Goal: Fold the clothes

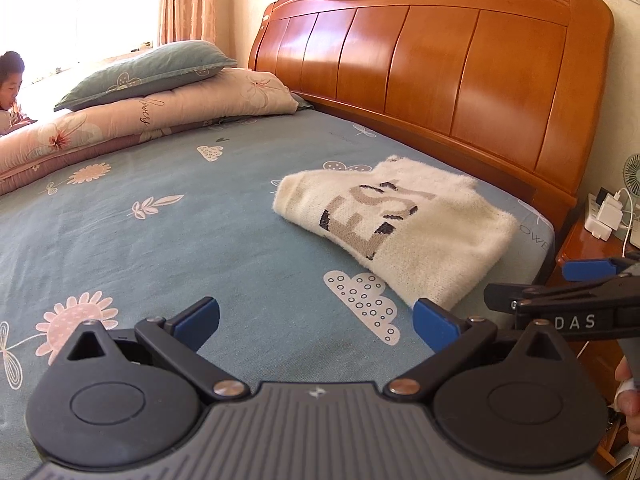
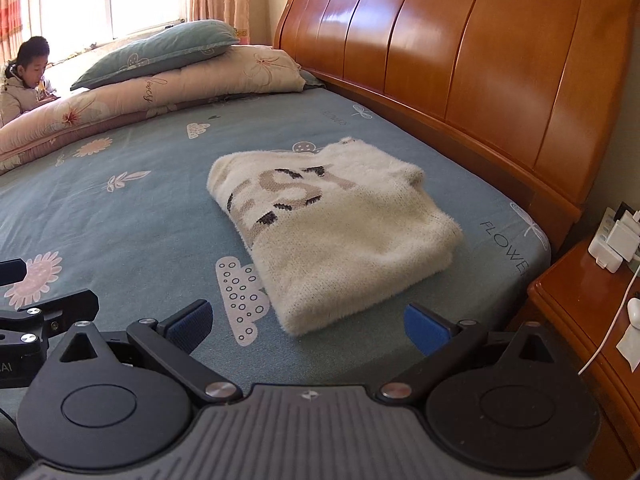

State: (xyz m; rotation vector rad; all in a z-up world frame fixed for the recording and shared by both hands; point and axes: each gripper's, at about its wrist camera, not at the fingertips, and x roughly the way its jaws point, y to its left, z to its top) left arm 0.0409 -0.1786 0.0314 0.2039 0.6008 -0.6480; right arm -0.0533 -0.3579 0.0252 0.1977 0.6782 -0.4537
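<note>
A fluffy cream sweater with grey-brown letters lies folded into a compact rectangle on the blue flowered bed sheet, near the headboard. My left gripper hovers open over the sheet, short of the sweater's near corner, with nothing between its blue pads. My right gripper is also open and empty, just in front of the sweater's near edge. In the left wrist view the right gripper juts in from the right edge, beside the sweater.
A wooden headboard runs behind the sweater. Folded quilts with a pillow lie at the far side, with a person beyond them. A wooden nightstand with chargers and cables stands at the right.
</note>
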